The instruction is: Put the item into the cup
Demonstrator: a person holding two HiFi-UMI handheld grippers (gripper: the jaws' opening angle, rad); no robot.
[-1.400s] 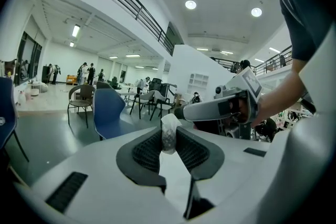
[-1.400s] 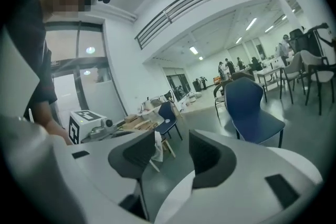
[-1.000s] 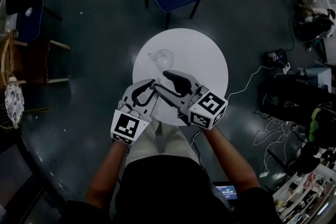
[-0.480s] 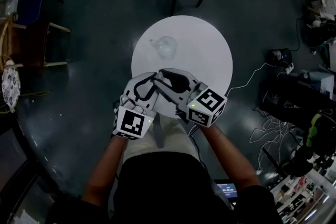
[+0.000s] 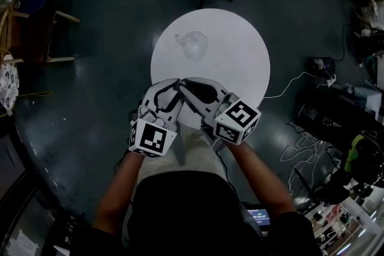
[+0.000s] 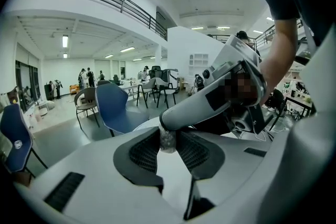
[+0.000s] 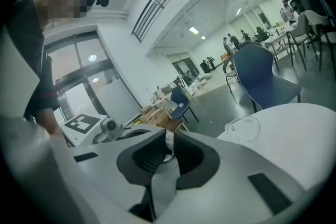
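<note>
**Item pinched between 2 tools, cup well apart**

I see left tool [image 5: 171, 90] and right tool [image 5: 191, 88] tip to tip at the lower edge of the round white surface [image 5: 234, 63]. The small crumpled item [image 6: 167, 140] sits between the left tool's pads, touching both. Those jaws have just been opening a bit. The right tool's jaws have just been closing and are clamped on the same item. Clear cup [image 5: 194, 44] stands upper left on the surface.

I can read no words or numbers anywhere. My left gripper [image 5: 173, 88] and right gripper [image 5: 187, 84] bear only black-and-white square markers, and the small screen [image 5: 259, 217] is too blurred.
</note>
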